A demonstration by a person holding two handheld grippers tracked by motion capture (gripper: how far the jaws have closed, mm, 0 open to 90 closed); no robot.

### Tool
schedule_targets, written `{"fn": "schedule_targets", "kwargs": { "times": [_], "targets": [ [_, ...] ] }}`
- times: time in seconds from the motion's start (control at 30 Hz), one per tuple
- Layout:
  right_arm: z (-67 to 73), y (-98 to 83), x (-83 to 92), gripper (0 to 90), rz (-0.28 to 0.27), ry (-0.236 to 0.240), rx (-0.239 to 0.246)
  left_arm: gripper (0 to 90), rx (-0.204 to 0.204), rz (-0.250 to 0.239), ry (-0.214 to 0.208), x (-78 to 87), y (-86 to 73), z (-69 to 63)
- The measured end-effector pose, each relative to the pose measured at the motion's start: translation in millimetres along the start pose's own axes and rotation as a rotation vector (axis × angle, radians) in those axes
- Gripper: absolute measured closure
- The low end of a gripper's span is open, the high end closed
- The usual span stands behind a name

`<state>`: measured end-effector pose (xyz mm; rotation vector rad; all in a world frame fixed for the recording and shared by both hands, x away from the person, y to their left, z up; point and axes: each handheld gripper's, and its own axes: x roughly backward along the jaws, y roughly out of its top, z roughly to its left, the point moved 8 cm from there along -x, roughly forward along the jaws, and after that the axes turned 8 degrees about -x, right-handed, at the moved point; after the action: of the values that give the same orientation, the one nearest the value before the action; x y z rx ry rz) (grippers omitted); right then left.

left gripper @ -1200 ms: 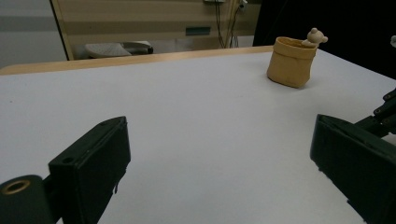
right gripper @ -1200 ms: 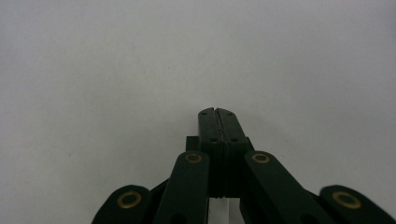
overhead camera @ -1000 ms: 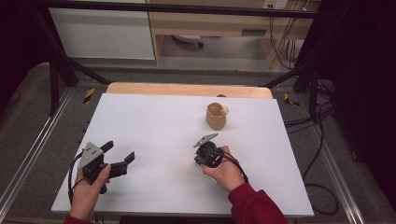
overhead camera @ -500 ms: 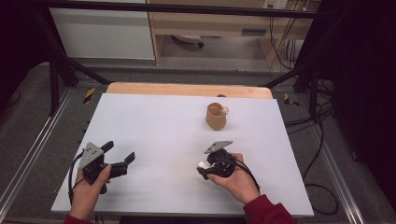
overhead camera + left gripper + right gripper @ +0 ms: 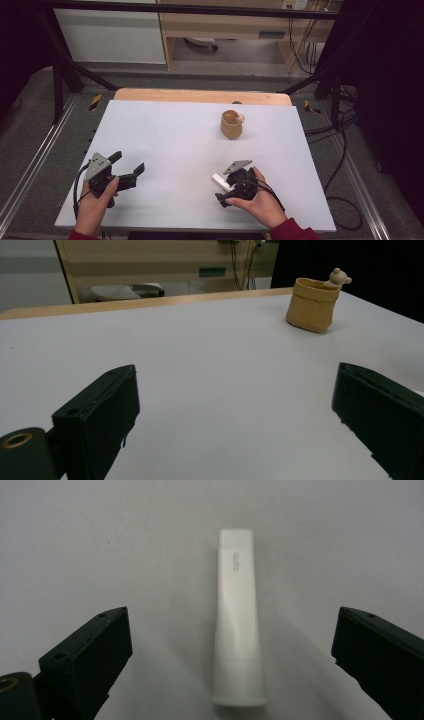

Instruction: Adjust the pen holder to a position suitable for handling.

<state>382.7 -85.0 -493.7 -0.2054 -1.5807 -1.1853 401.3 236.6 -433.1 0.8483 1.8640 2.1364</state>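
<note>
Right gripper (image 5: 225, 187) sits at the near right of the table (image 5: 165, 135), held level in the person's right hand (image 5: 260, 200). Its jaws have just been opening and stand spread wide; the white tube (image 5: 236, 625) lies flat on the table between them, untouched by either pad. In the high view the tube (image 5: 220, 180) lies just beside the gripper's front. Left gripper (image 5: 125, 172) rests at the near left, jaws spread with nothing between them.

Table surface is a pale grey-white sheet, matte, with a strip of bare wood (image 5: 200, 95) along the far edge. A tan cup (image 5: 231, 124) with a small bear figure (image 5: 338, 277) at its rim stands upright toward the far right, well apart from both grippers. Black frame bars (image 5: 60, 65) flank the table; grey floor, cables (image 5: 335, 125) at the right and a light wood cabinet (image 5: 225, 25) lie beyond.
</note>
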Motion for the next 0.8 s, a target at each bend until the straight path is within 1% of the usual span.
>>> {"fn": "schedule_targets", "kwargs": {
  "times": [0.03,0.1,0.13,0.17,0.2,0.23,0.3,0.33,0.37,0.4,0.43,0.47,0.5,0.53,0.6,0.73,0.77,0.8],
  "targets": [
    [-1.1,-2.9,0.1,3.8,0.015,0.001,-0.004,5.2,0.000,0.001,0.000,-0.1,-0.2,-0.1],
    [-4.5,-8.9,-0.1,3.7,0.048,-0.015,-0.011,5.3,0.000,0.001,0.000,-0.1,-0.2,-0.1],
    [-5.7,-11.3,0.1,3.8,0.056,-0.019,-0.012,5.3,-0.001,0.002,-0.001,-0.1,-0.2,-0.3],
    [-6.1,-13.6,0.3,3.7,0.067,-0.013,-0.013,5.3,-0.001,0.002,-0.001,-0.1,-0.2,-0.3],
    [-6.1,-13.6,0.3,3.7,0.067,-0.013,-0.013,5.3,-0.001,0.002,-0.001,-0.2,-0.2,-0.4],
    [-7.3,-17.6,0.4,7.7,0.087,-0.012,-0.008,5.3,-0.001,0.001,-0.001,-0.2,-0.2,-0.5],
    [-7.7,-18.4,0.4,8.6,0.092,-0.016,-0.005,5.3,0.000,0.002,-0.001,-0.4,-0.3,-0.5],
    [-7.4,-18.9,0.5,14.3,0.095,-0.019,-0.001,5.3,0.000,0.002,-0.001,-0.4,-0.4,-0.6],
    [-7.3,-18.5,0.8,17.4,0.094,-0.020,0.002,5.3,0.000,0.002,-0.002,-0.5,-0.4,-0.7],
    [-7.3,-18.5,0.8,17.4,0.094,-0.020,0.002,5.3,0.000,0.002,-0.002,-0.5,-0.4,-0.8],
    [-6.4,-17.4,0.9,24.4,0.095,-0.018,0.007,5.3,0.001,0.002,-0.002,-0.6,-0.4,-0.9],
    [-6.6,-16.3,1.1,27.9,0.089,-0.021,0.011,5.3,0.001,0.002,-0.002,-0.5,-0.4,-0.9],
    [-6.6,-16.3,1.1,27.9,0.089,-0.021,0.011,5.3,0.000,0.002,-0.002,-0.5,-0.4,-0.8],
    [-6.1,-13.9,0.9,35.7,0.076,-0.017,0.015,5.3,0.001,0.002,-0.003,-0.6,-0.5,-0.8],
    [-5.2,-12.0,0.1,42.2,0.060,-0.011,0.008,5.3,0.000,0.002,-0.002,-0.9,-0.5,-0.7],
    [-3.0,-11.3,-3.0,52.7,0.034,-0.001,0.003,5.3,-0.003,0.003,-0.002,-1.1,-0.6,-0.9],
    [-2.4,-12.0,-3.7,53.5,0.034,-0.003,0.005,5.3,-0.003,0.003,-0.002,-1.1,-0.6,-0.9],
    [-2.3,-12.1,-3.8,56.3,0.027,-0.010,0.009,5.3,-0.004,0.005,-0.002,-1.3,-0.9,-0.8]
  ]
}}
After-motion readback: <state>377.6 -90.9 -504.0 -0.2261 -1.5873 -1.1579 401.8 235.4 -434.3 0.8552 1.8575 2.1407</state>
